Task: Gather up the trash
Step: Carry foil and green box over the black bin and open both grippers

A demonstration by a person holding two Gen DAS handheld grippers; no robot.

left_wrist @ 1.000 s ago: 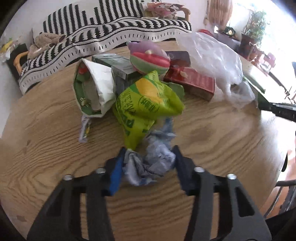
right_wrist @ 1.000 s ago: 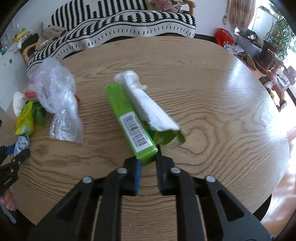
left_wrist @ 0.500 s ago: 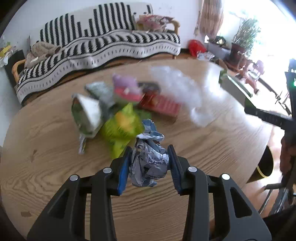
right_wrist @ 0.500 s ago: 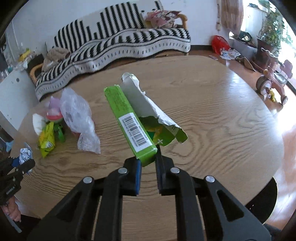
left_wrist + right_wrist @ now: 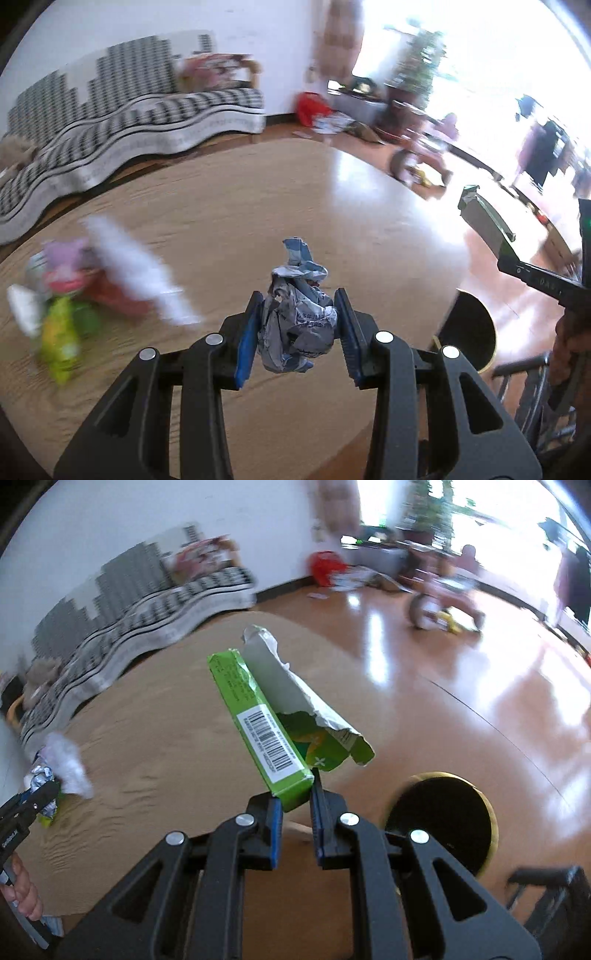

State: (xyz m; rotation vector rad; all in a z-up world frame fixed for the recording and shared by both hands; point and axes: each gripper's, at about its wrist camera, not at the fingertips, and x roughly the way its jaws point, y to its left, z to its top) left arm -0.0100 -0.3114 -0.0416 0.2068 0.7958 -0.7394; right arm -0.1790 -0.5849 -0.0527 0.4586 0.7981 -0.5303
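Note:
My left gripper (image 5: 299,325) is shut on a crumpled grey-blue paper ball (image 5: 297,328) and holds it above the round wooden table (image 5: 229,206). My right gripper (image 5: 297,805) is shut on a torn green carton (image 5: 266,727) with a barcode label, lifted over the table's edge. The carton also shows at the right of the left wrist view (image 5: 484,218). A pile of wrappers and a clear plastic bag (image 5: 74,291) lies blurred at the table's left. A black round bin (image 5: 443,819) stands on the floor beside the table, below the carton; it also shows in the left wrist view (image 5: 469,332).
A striped sofa (image 5: 129,110) stands behind the table. A red bag (image 5: 325,566) and a child's tricycle (image 5: 443,605) are on the shiny floor beyond. A black chair frame (image 5: 546,886) is at lower right.
Both grippers have lifted their loads and swung right, toward the table's edge and the black bin. The wrapper pile has slid to the far left of both views.

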